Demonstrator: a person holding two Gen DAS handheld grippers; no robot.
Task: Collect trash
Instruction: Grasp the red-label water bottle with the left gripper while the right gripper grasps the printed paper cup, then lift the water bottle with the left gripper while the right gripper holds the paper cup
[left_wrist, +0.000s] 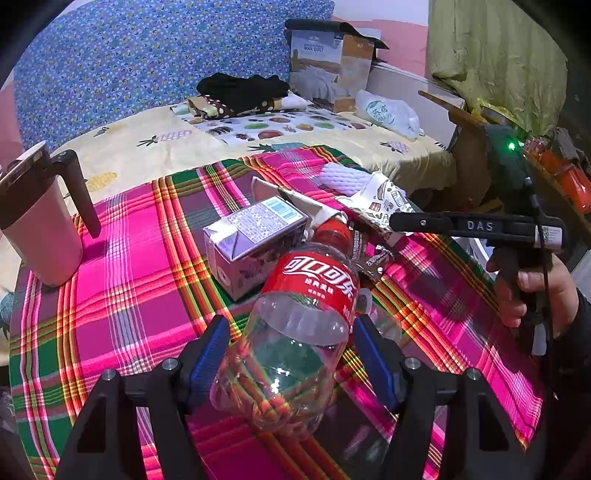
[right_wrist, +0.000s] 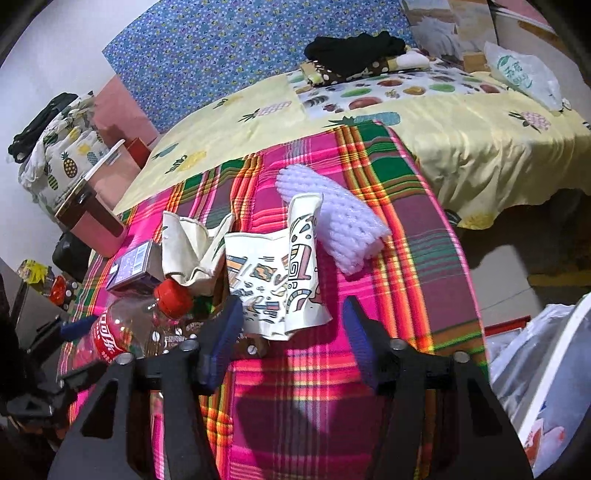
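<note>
An empty clear cola bottle (left_wrist: 295, 332) with a red label lies on the pink plaid cloth (left_wrist: 140, 280), its base between the blue pads of my open left gripper (left_wrist: 290, 339); the pads stand just off its sides. Behind it lie a purple-white drink carton (left_wrist: 251, 240), a patterned paper wrapper (left_wrist: 380, 199) and a white foam net sleeve (left_wrist: 343, 175). My right gripper (right_wrist: 291, 321) is open, its fingers on either side of the wrapper's (right_wrist: 273, 280) near edge. The bottle (right_wrist: 122, 332), carton (right_wrist: 133, 266), crumpled cream paper (right_wrist: 192, 243) and foam sleeve (right_wrist: 332, 218) show in the right wrist view.
A pink mug (left_wrist: 40, 229) with a dark lid stands at the cloth's left. A yellow fruit-print bedsheet (left_wrist: 166, 136) lies behind, with black clothes (left_wrist: 243, 90), a cardboard box (left_wrist: 328, 66) and a plastic bag (left_wrist: 391, 114). A white bag-lined bin (right_wrist: 546, 376) is at the right.
</note>
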